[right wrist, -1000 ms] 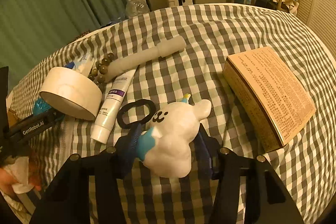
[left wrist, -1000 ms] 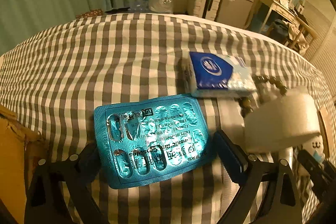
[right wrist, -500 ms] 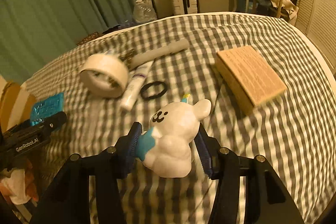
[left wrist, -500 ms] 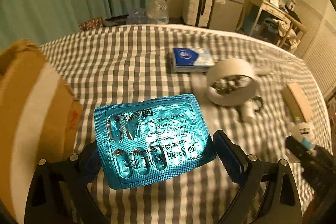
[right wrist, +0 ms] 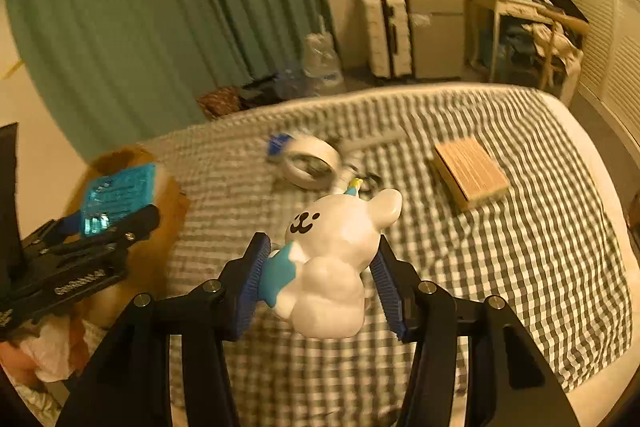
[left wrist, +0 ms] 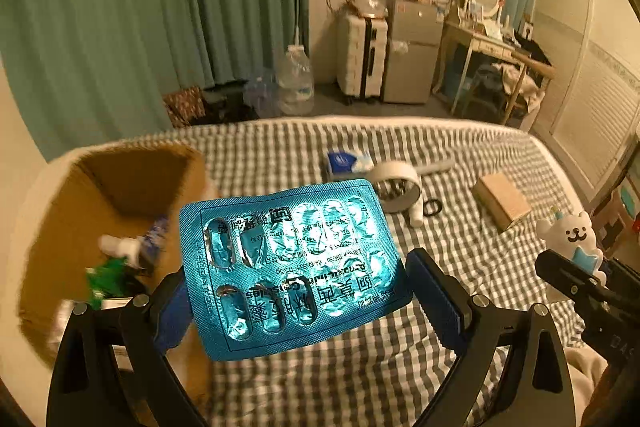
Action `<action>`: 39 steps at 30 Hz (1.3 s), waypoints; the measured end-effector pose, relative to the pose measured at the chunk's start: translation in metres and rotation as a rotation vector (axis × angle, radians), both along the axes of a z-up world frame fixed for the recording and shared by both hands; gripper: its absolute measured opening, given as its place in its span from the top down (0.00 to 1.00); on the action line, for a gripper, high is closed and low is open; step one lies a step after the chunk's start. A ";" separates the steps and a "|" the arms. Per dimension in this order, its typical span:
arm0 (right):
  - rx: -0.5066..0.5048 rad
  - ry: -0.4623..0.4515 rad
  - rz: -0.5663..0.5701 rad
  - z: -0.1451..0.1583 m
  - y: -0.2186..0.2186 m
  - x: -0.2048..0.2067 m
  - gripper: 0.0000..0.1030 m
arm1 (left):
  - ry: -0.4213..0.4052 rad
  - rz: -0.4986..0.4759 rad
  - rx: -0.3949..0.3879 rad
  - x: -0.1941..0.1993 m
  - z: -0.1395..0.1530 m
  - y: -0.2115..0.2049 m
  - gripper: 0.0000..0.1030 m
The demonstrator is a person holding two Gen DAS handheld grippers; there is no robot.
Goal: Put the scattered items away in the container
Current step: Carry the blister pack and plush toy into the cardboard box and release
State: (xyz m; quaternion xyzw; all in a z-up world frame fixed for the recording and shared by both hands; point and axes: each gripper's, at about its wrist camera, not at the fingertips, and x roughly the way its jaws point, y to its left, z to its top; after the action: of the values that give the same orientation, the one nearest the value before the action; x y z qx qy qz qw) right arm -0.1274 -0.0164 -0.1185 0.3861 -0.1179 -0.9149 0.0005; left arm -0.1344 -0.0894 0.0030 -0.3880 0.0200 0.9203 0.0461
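My left gripper (left wrist: 300,291) is shut on a blue foil blister pack (left wrist: 292,263), held flat in the air beside the open cardboard box (left wrist: 80,195) at the left. Several small items lie inside the box. In the right wrist view, my right gripper (right wrist: 320,279) is shut on a white bear toy (right wrist: 336,259) with a blue star, high over the checked bed (right wrist: 520,267). The bear toy (left wrist: 572,235) also shows at the right edge of the left wrist view. The right wrist view has the blister pack (right wrist: 116,195) over the box (right wrist: 168,211).
On the bed lie a white tape roll (left wrist: 396,183), a blue tissue pack (left wrist: 348,161), a grey rod (left wrist: 436,167), a black hair tie (left wrist: 432,207) and a flat brown box (left wrist: 502,201). Beyond the bed stand a suitcase, a small fridge and a desk.
Both grippers have risen and pulled back from the bed with their loads still held. The cardboard box has come into view at the left, and the bed items look smaller.
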 end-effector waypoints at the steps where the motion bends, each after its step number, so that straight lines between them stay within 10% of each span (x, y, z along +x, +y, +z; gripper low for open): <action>1: 0.003 0.010 0.016 0.009 -0.007 0.004 0.51 | 0.014 0.005 0.009 0.006 0.011 -0.007 0.06; 14: -0.007 0.117 0.241 0.090 -0.126 0.002 0.51 | 0.127 0.115 -0.015 0.040 0.070 -0.119 0.06; 36: -0.096 -0.078 0.423 0.001 -0.268 -0.173 0.49 | -0.085 0.212 -0.030 -0.064 -0.063 -0.236 0.03; 39: -0.121 -0.072 0.415 -0.003 -0.273 -0.183 0.05 | -0.104 0.232 -0.049 -0.069 -0.070 -0.240 0.02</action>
State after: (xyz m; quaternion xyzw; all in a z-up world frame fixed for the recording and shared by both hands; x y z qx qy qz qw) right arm -0.3106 -0.2897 -0.1210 0.4336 -0.0903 -0.8722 0.2078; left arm -0.2033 -0.3289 -0.0665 -0.4358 -0.0051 0.8973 -0.0693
